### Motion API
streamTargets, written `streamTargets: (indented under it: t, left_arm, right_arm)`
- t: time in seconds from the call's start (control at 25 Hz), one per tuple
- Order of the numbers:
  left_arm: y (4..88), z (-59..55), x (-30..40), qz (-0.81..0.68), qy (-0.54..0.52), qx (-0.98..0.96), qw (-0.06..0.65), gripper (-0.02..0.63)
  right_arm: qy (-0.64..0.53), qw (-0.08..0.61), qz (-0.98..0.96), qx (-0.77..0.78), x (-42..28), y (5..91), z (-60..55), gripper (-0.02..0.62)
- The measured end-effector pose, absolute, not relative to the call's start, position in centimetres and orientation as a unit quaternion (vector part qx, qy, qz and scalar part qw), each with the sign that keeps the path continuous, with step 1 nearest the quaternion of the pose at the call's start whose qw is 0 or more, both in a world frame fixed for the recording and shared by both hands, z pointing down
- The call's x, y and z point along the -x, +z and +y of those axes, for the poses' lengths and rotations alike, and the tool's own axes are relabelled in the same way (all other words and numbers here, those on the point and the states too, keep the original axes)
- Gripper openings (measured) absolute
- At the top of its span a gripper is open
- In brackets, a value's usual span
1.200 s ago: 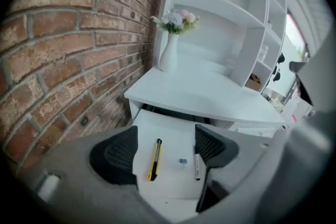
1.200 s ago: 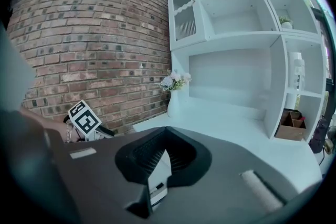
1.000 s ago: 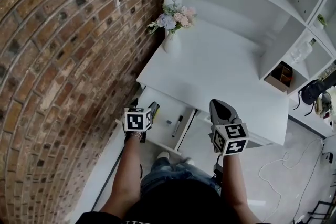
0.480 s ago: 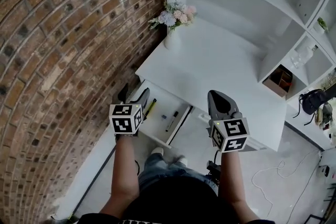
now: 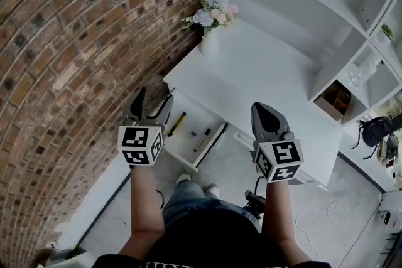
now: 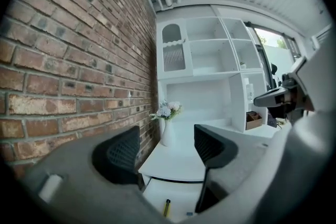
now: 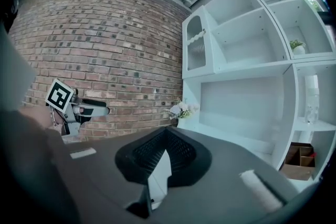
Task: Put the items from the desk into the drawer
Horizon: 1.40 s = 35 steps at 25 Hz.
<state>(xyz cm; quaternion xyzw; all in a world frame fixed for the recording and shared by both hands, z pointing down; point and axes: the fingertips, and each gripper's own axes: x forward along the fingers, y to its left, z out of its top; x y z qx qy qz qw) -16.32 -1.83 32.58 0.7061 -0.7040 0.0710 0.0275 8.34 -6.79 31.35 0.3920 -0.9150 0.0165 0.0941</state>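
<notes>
Head view, looking steeply down: two bare forearms reached forward from the bottom edge, each holding one hand-held gripper with a marker cube nearest the camera. The left hand-held gripper [image 5: 152, 107] hung beside the brick wall [image 5: 75, 41], just left of the one open drawer [image 5: 210, 138], its jaws spread wide with nothing between them. The right hand-held gripper [image 5: 266, 117] hung over the front edge of the white bench [image 5: 251, 78], jaws together. Three items lay in the drawer: a yellow pen [image 5: 176, 124], a black marker [image 5: 202, 140] and, between them, a small blue thing [image 5: 191, 133] too small to name. One vase of flowers [image 5: 210, 22] stood at the bench's back left corner. One cardboard box [image 5: 335, 97] sat in the shelves [image 5: 370, 66] to the right. Only this view showed the marker, the person's two shoes and the floor.

Left gripper view: the left hand-held gripper [image 6: 165, 149] was wide open and empty. Between its fingers showed the vase of flowers [image 6: 167, 115], the bench [image 6: 181, 157] and, below, the drawer [image 6: 176, 199] with the yellow pen [image 6: 167, 207]. Only here did ceiling pipes appear.

Right gripper view: the right hand-held gripper [image 7: 166, 138] had its fingertips touching and held nothing. Only this view showed the left hand-held gripper [image 7: 92, 109] from the side, against the brick wall [image 7: 105, 44], with the shelves [image 7: 252, 39] on the right.
</notes>
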Motion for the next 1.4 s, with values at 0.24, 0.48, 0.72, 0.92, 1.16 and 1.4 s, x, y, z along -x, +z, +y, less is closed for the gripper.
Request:
streamTargets:
  t: [0.24, 0.48, 0.72, 0.92, 1.16, 1.4]
  left_arm:
    - [30.3, -1.9, 15.6, -0.692, 0.073, -0.718, -0.009, 0.325]
    - [27.3, -2.2, 16.5, -0.692, 0.059, -0.717, -0.060, 0.145]
    - [25.2, -2.4, 17.5, -0.695, 0.049, -0.713, -0.082, 0.000]
    - [24.1, -2.6, 18.0, -0.691, 0.037, -0.716, -0.091, 0.000]
    - [23.4, -2.6, 18.2, -0.685, 0.029, -0.721, -0.097, 0.000]
    - [23.1, -2.8, 17.9, -0.677, 0.032, -0.728, -0.104, 0.000]
  right_arm:
    - [0.001, 0.073, -0.921, -0.384, -8.0, 30.0, -6.7, 0.009]
    - [-0.005, 0.064, -0.915, -0.399, -7.3, 28.6, -7.3, 0.009]
    - [-0.026, 0.062, -0.908, -0.413, -6.9, 27.1, -7.7, 0.009]
    - [-0.044, 0.058, -0.903, -0.423, -6.6, 25.9, -7.8, 0.009]
    - [-0.061, 0.058, -0.898, -0.431, -6.7, 25.1, -7.7, 0.009]
    - [-0.070, 0.059, -0.896, -0.435, -6.6, 24.8, -7.6, 0.008]
